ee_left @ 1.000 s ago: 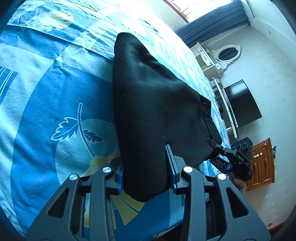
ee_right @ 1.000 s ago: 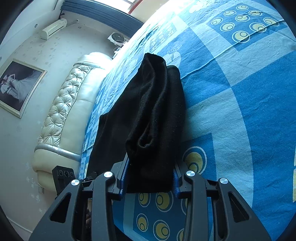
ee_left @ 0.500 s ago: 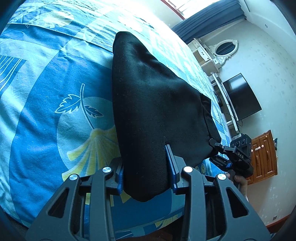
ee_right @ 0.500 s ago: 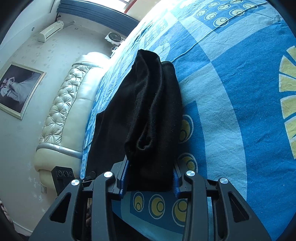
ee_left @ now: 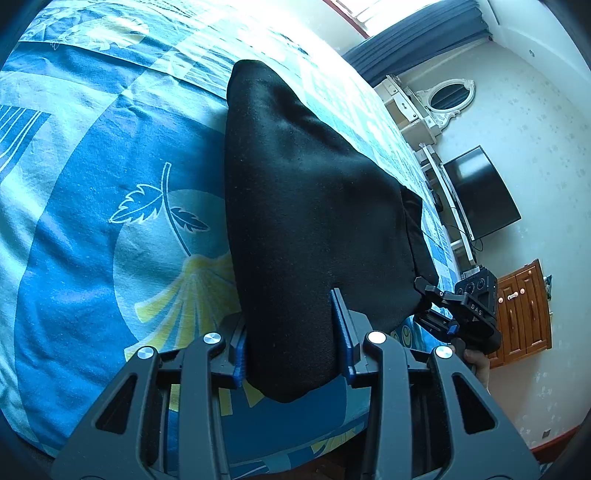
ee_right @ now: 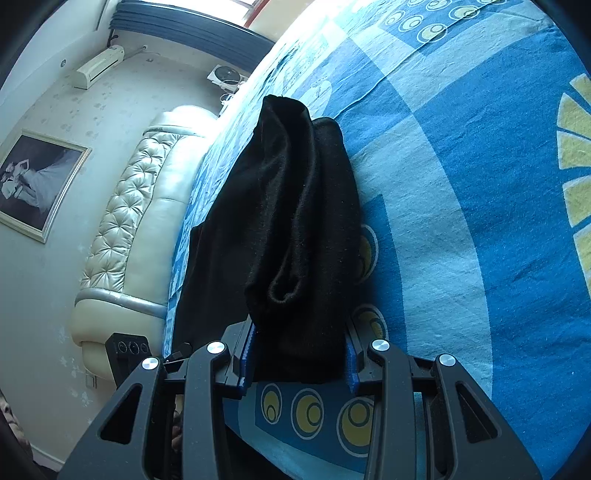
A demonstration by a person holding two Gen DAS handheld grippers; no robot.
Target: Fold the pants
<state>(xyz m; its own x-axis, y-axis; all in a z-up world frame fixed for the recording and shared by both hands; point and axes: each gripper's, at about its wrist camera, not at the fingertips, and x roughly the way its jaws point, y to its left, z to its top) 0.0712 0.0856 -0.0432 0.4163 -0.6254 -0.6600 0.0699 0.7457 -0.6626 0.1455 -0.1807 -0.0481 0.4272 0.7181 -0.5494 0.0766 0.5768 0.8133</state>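
The black pants (ee_left: pixel 310 206) lay stretched across the bed (ee_left: pixel 92 229), their near end lifted at the bed's near edge. The left tool (ee_left: pixel 291 354) was part closed, its blue pads clamped on one bunched corner. The right tool (ee_right: pixel 299 354) gripped the other corner likewise, a fold hanging between its fingers.

Pants (ee_left: pixel 310 206): plain black, no pattern. Bedsheet (ee_left: pixel 92 206): blue and pale turquoise blocks, with leaf outlines, yellow fan shapes and yellow ringed circles. Left claw (ee_left: pixel 291 343) and right claw (ee_right: pixel 299 354): black frames, blue pads, silver screws. Headboard (ee_right: pixel 125 221): cream, tufted. Curtain (ee_left: pixel 413 33): dark blue. Cabinet (ee_left: pixel 524 306): brown wood.
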